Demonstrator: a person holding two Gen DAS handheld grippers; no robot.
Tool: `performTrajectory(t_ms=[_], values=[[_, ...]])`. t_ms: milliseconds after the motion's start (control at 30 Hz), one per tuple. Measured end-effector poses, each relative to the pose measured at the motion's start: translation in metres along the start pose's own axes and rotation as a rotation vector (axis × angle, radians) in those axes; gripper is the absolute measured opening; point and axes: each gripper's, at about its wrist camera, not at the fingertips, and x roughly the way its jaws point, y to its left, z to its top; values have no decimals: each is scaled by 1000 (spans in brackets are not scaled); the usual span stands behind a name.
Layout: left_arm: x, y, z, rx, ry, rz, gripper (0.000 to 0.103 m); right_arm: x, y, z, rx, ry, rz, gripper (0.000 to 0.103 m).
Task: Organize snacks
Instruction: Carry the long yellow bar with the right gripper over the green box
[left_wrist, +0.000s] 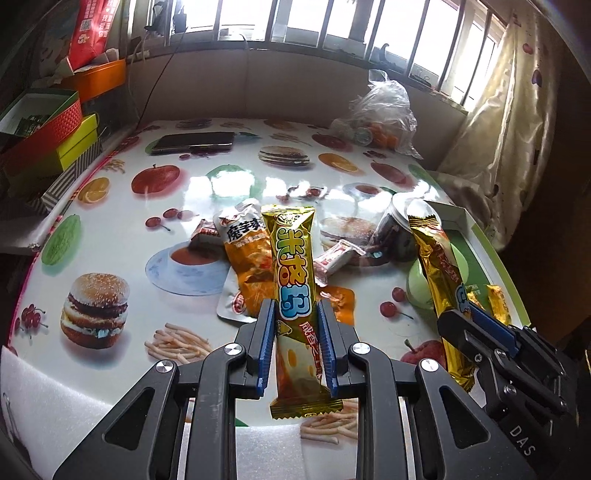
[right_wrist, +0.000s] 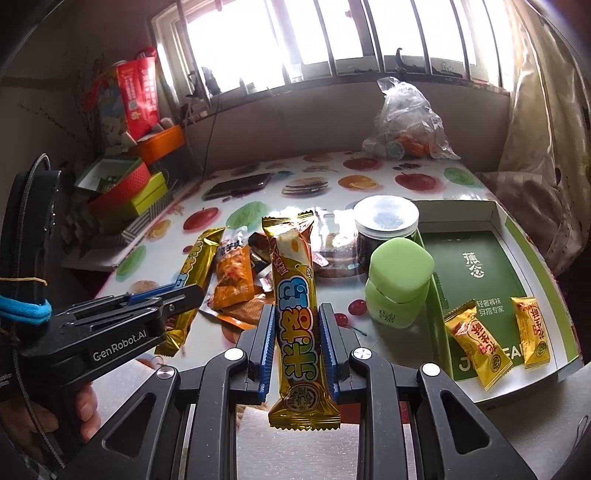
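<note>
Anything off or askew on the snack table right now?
Nothing spilled or damaged. The clear round jar with a silver lid lies on its side among loose packets. Each gripper, left and right, is shut on its own gold snack bar.

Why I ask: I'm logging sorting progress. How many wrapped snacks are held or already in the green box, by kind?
Gold snack bars: 2, one clamped in the left hand-held gripper, one in the right hand-held gripper
Small yellow packets, lying in the green box: 2
Total: 4
</note>
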Motion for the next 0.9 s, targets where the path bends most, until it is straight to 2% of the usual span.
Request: performTrajectory(t_ms=[500,900], values=[[-2,-62,26,104,-21,-129,24,-37,-50,14,75,-77,-114,22],[18,-125,42,169,24,-254,24,-48,-112,13,164,-85,-251,22]])
